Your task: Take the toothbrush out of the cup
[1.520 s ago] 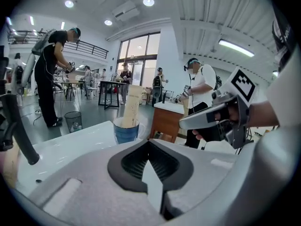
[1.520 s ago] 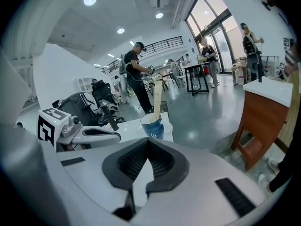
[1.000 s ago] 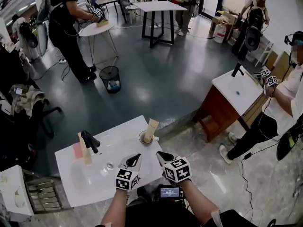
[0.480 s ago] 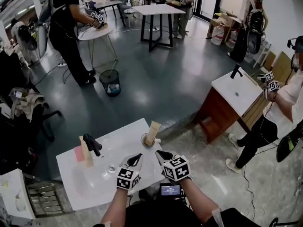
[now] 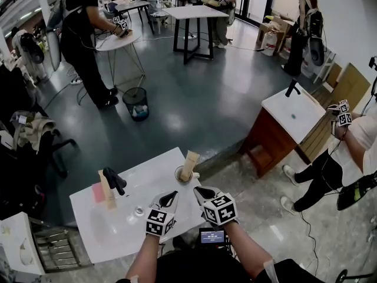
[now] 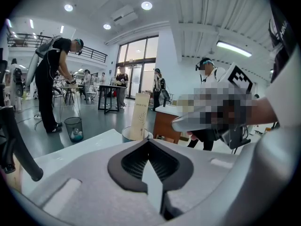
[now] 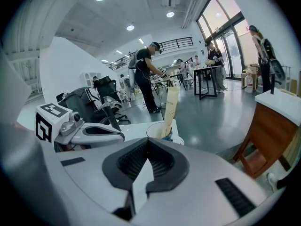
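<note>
Head view: left tool (image 5: 167,198) and right tool (image 5: 204,193) sit side by side at the table's (image 5: 118,232) near edge. The toothbrush (image 5: 189,164) stands in the cup (image 5: 180,175) just beyond, clear of the 2 tools.
Left gripper view: jaws together, empty.
Right gripper view: jaws together, empty, cup ahead.

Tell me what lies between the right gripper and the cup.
Nothing: only bare white countertop lies between the right gripper and the cup. The head view shows this, and the right gripper view looks straight at the cup, unobstructed.
</note>
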{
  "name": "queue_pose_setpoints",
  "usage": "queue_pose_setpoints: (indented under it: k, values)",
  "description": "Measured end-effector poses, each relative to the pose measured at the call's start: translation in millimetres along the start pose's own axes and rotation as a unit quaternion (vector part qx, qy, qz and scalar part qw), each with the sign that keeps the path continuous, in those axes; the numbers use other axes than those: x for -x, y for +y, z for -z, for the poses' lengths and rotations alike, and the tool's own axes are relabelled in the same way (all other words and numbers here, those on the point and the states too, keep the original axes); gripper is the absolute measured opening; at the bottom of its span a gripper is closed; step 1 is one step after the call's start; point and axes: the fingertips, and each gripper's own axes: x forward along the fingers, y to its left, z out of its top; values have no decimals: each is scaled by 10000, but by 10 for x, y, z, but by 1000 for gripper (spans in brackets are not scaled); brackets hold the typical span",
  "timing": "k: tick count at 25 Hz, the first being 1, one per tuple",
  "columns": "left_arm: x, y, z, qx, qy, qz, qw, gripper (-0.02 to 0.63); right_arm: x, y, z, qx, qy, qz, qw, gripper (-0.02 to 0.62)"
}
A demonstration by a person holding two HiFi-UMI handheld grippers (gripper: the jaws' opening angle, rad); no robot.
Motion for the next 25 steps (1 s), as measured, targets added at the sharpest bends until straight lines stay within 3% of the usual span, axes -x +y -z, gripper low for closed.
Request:
queue_pose_setpoints:
  k: [7, 14, 25]
  values:
    - [-35, 12, -51, -17, -50, -25, 10000, 9, -50, -58, 75, 54, 230, -104, 9997, 8]
    - [-106, 111, -195, -12, -163, -109, 9998, 9, -205, -272, -120, 187, 239, -71, 9995, 10]
    - [-196, 272, -32, 155, 39, -323, 9994, 9, -634, -569, -352, 175, 265, -188, 9993, 166]
